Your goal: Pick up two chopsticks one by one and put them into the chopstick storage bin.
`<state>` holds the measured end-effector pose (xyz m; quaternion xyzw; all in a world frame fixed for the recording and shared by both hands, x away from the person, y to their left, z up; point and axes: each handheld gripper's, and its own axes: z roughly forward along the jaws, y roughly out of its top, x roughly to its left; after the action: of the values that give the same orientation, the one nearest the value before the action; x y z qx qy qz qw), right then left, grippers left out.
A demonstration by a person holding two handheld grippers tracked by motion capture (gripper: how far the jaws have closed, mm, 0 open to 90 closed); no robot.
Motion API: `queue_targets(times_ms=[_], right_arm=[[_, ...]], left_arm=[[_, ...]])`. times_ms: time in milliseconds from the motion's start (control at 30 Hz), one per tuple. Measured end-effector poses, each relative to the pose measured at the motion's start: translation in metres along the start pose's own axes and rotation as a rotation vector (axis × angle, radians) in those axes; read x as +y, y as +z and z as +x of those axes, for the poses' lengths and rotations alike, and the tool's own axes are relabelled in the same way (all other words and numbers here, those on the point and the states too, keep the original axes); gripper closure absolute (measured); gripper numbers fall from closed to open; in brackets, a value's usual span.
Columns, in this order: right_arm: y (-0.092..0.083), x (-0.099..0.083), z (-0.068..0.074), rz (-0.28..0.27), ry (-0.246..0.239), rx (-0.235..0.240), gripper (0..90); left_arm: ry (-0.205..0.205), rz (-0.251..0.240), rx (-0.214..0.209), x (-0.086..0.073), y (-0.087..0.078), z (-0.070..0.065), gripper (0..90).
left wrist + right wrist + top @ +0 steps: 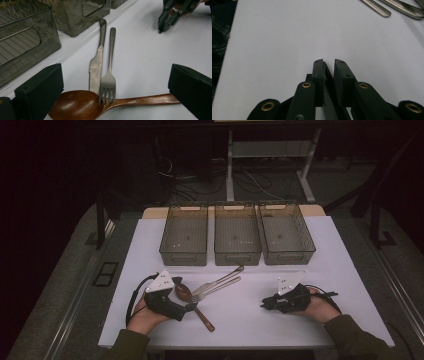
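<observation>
From my station I see the white table (320,245) with three smoky plastic bins in a row at its far side: the left bin (184,236), the middle bin (237,235) and the right bin (286,234). In front of them, on the person's left, lies a small pile of cutlery. The wooden spoon (82,105) lies across the near end, bowl toward the left bin's side; the fork (109,75) rests its tines on the spoon's neck, and the knife (97,67) lies just beside the fork, its blade tip touching the spoon's bowl. My left gripper (189,306) sits low at that pile, its jaws spread wide on either side of the spoon, pressing on nothing. My right gripper (329,63) rests well apart on bare table, jaws drawn nearly together with only a slim gap, holding nothing.
</observation>
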<state>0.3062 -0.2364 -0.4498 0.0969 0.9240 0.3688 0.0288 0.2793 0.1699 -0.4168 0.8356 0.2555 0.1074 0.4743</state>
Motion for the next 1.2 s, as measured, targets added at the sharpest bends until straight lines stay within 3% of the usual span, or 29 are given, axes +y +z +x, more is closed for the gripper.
queue_targets(times_ms=[500,533,633,700,733,833,900,1033,1200], right_arm=[[0.006,0.007,-0.027,0.003,0.024,-0.045,78.8],[0.007,0.008,-0.029,-0.002,0.049,-0.045,78.9],[0.007,0.008,-0.032,-0.004,0.056,-0.052,79.0],[0.008,0.009,-0.037,0.001,0.042,-0.064,79.0],[0.008,0.010,-0.041,-0.001,0.065,-0.069,79.2],[0.009,0.010,-0.046,-0.003,0.069,-0.081,79.4],[0.010,0.011,-0.052,-0.012,0.110,-0.086,79.6],[0.011,0.011,-0.059,-0.013,0.111,-0.099,79.8],[0.012,0.011,-0.066,-0.034,0.153,-0.108,79.9]], left_arm=[[0.000,0.001,-0.002,0.000,0.001,0.000,0.0],[-0.001,0.001,-0.002,0.000,0.001,0.000,0.0],[0.000,0.002,-0.002,0.000,0.001,0.000,0.0],[0.000,0.002,-0.003,0.000,0.001,0.000,0.0],[-0.001,0.003,-0.003,0.000,0.001,0.000,0.0],[0.001,0.005,-0.003,0.000,0.001,-0.001,0.0],[0.000,0.004,-0.004,0.000,0.001,-0.001,0.0],[0.000,0.004,-0.004,0.000,0.001,-0.001,0.0],[0.001,0.005,-0.005,0.000,0.001,-0.001,0.0]])
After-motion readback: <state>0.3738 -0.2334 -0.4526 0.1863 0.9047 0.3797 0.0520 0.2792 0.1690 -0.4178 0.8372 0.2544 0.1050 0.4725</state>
